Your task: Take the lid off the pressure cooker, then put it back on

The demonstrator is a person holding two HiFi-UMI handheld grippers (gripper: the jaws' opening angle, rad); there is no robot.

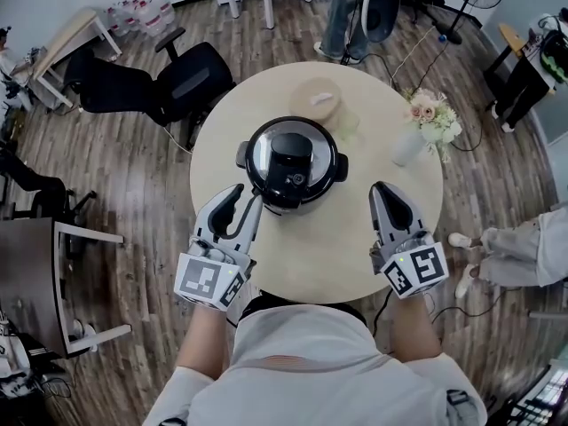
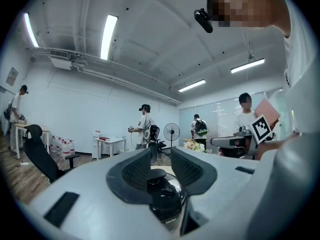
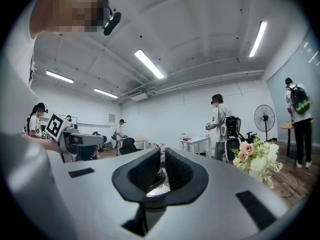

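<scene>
Pressure cooker (image 1: pixel 293 162) sits at the middle of a round table (image 1: pixel 355 247), its lid (image 1: pixel 266 149) on and the black handle (image 1: pixel 291 165) running across the top. The left gripper (image 1: pixel 246 198) hovers level just beside the pot's near-left edge, jaws a little apart and nothing between the pads, the handle lined up beyond them. The right gripper (image 1: pixel 380 187) hangs well apart to the pot's right, jaws together and empty. Trouble looks likeliest at the first contact: the left jaws seem too narrow for that broad handle, so a push forward could knock the pot instead of straddling the grip. With the right gripper away from the body, a twist to unlock the lid would probably spin or skid the whole cooker across the smooth tabletop, possibly toward the vase of flowers (image 1: pixel 432 114). A one-sided pinch on a heavy lid also risks it tilting and slipping out on the lift.
</scene>
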